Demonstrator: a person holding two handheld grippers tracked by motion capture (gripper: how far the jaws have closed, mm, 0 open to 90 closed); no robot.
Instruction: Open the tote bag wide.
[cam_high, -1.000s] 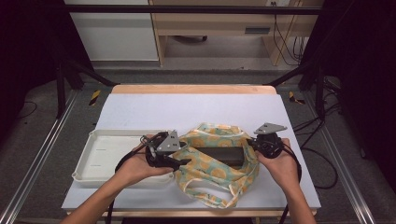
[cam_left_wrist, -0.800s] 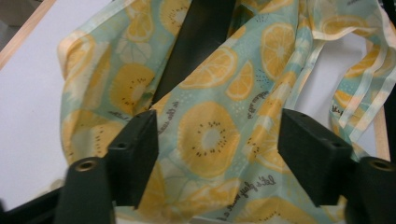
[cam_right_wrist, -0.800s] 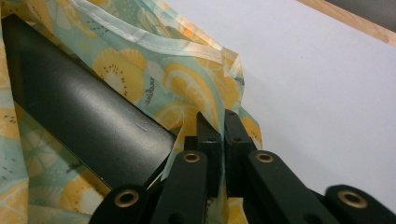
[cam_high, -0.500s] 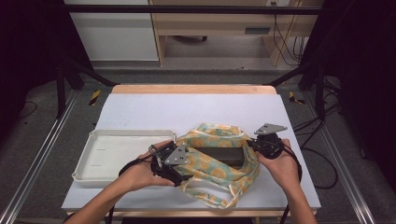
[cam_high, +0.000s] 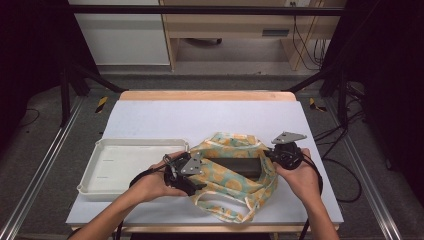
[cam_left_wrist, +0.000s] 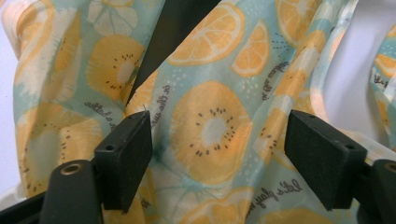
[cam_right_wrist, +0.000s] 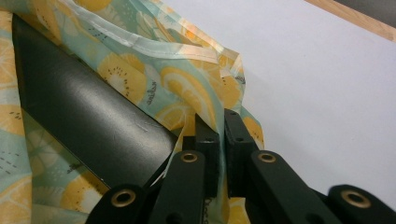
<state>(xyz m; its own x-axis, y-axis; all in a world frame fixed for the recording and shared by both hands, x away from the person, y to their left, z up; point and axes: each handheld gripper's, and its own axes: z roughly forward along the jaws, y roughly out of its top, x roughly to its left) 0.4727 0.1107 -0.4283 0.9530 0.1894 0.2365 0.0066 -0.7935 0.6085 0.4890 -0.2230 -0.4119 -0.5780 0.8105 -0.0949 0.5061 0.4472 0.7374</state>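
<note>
A teal cloth bag (cam_high: 230, 186) printed with orange and kiwi slices lies on the white table. A flat black object (cam_high: 241, 166) sits in its open mouth. My left gripper (cam_high: 199, 181) is at the bag's near left side. In the left gripper view its jaws stand wide apart (cam_left_wrist: 219, 140) over the printed cloth (cam_left_wrist: 210, 84); they have just been closing, and the pads are clear of the cloth. My right gripper (cam_high: 269, 155) is shut on the bag's right rim. The right gripper view has its jaws pinching the cloth edge (cam_right_wrist: 222, 135) beside the black object (cam_right_wrist: 88, 121).
A shallow white tray (cam_high: 95, 165) stands to the left of the bag, close to my left hand. The bag's loose handles (cam_high: 220, 210) trail toward the table's front edge. Bare white table (cam_high: 210, 117) stretches behind the bag.
My left hand has moved toward the near edge and lower along the bag's left side, and its jaws stand wider than a second ago. The right hand and its grip have stayed put.
</note>
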